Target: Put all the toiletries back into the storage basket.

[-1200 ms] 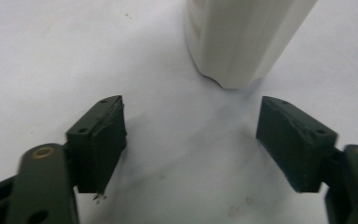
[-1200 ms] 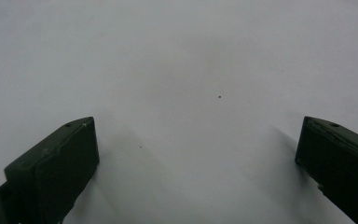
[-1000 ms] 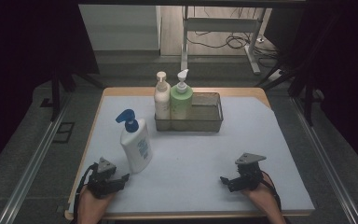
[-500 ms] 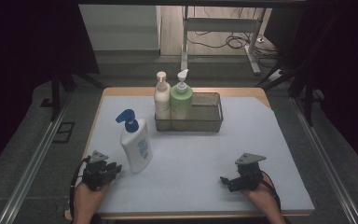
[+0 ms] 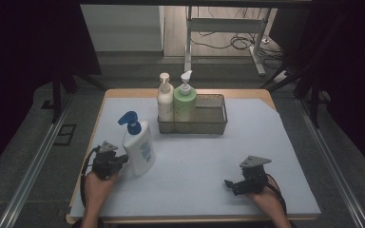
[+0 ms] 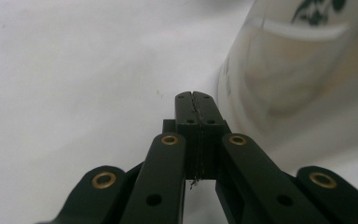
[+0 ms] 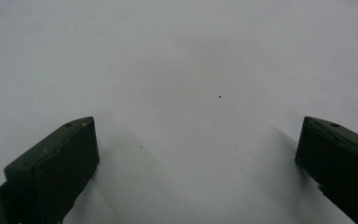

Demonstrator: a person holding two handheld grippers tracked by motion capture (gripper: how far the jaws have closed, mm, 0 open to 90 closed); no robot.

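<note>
The white pump bottle with a blue dispenser [image 5: 139, 145] stands upright on the pale table cover [image 5: 209, 156] in the high view, one of three bottles; the left gripper [image 5: 119, 161] has moved up beside it.

Left gripper view: its jaws have just closed, empty, bottle alongside.

Right gripper view: the right gripper [image 7: 198, 158] gapes wide.
</note>
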